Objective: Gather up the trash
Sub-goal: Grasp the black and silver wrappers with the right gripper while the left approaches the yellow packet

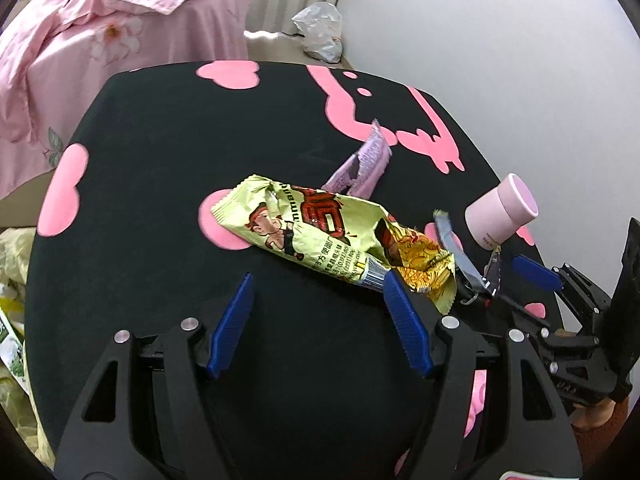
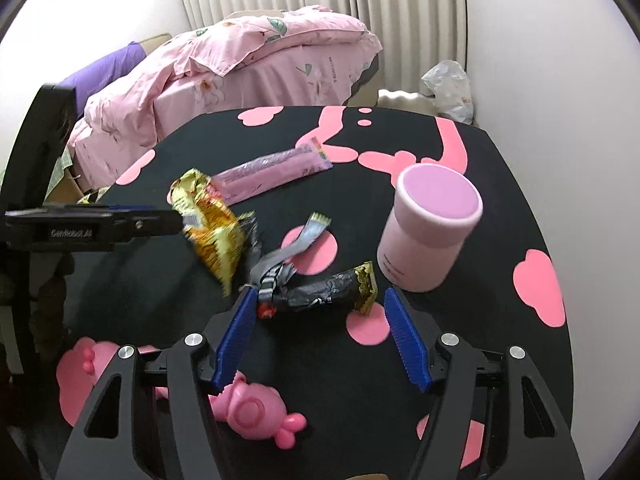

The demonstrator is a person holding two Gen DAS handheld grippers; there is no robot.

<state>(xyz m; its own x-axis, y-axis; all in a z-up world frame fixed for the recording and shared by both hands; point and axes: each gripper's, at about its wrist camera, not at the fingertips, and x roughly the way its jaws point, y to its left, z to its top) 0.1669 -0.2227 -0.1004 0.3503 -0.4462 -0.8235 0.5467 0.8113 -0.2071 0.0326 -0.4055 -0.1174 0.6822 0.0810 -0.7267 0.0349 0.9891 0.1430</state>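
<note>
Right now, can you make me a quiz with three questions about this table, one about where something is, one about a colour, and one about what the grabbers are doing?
1. Where is the purple wrapper?
A. Behind the yellow noodle bag, on the table
B. Inside the pink cup
C. On the bed

2. What colour are the grabber fingers?
A. Red
B. Blue
C. Green

3. What is the right gripper doing?
A. Shut on the cup
B. Shut on the toy
C. Open, with the black wrapper just ahead of it

Answers:
1. A, it lies flat on the black cloth beyond the noodle bag.
2. B, the ribbed pads are blue on both grippers.
3. C, its fingers stand wide apart and hold nothing; the left gripper is open too.
</note>
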